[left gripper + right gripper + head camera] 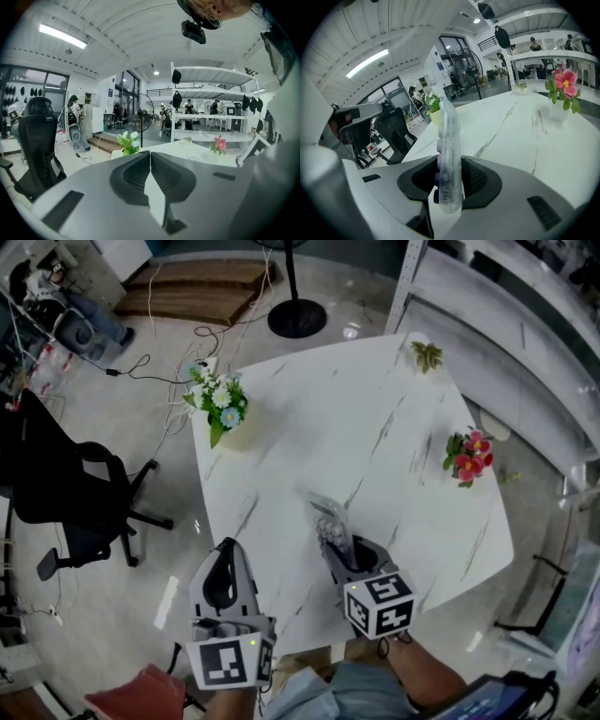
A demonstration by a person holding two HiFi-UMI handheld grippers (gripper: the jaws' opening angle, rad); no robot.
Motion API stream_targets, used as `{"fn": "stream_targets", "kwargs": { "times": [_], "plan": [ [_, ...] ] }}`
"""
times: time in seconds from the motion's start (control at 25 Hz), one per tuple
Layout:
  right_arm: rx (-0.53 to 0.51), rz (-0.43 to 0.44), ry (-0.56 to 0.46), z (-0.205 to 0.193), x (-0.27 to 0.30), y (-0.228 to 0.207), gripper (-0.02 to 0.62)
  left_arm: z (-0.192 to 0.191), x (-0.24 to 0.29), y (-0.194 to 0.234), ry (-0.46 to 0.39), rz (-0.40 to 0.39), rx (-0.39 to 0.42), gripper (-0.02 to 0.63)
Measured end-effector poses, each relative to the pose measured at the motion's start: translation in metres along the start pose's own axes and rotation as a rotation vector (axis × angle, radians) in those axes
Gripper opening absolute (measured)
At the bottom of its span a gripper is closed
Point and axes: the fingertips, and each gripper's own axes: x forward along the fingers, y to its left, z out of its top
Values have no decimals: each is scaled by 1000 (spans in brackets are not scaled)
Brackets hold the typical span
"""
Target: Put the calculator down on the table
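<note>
A clear plastic calculator [447, 159] with purple keys stands on edge between the jaws of my right gripper [449, 185], which is shut on it. In the head view the calculator [330, 519] sticks out ahead of the right gripper [342, 547], over the near part of the white marble table [375, 427]. My left gripper [223, 568] hangs off the table's near left edge. Its jaws meet with nothing between them in the left gripper view [150, 161].
A vase of white and blue flowers [219, 406] stands at the table's left corner, a red flower pot [470, 457] at the right edge, a small green plant [427, 354] at the far corner. A black office chair [66, 493] stands left on the floor, a fan base [296, 317] beyond.
</note>
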Motion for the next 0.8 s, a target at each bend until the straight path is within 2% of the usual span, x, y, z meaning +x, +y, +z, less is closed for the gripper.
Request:
{"fn": "stream_targets", "kwargs": {
  "times": [0.4,0.8],
  "plan": [
    [54,-31,17,-2,4,-17,152,3,6,3,-7,10,-14,9],
    [12,-58,32,-1,3,-29,179,-1,14,-1,11,-3,-9,11]
  ]
}}
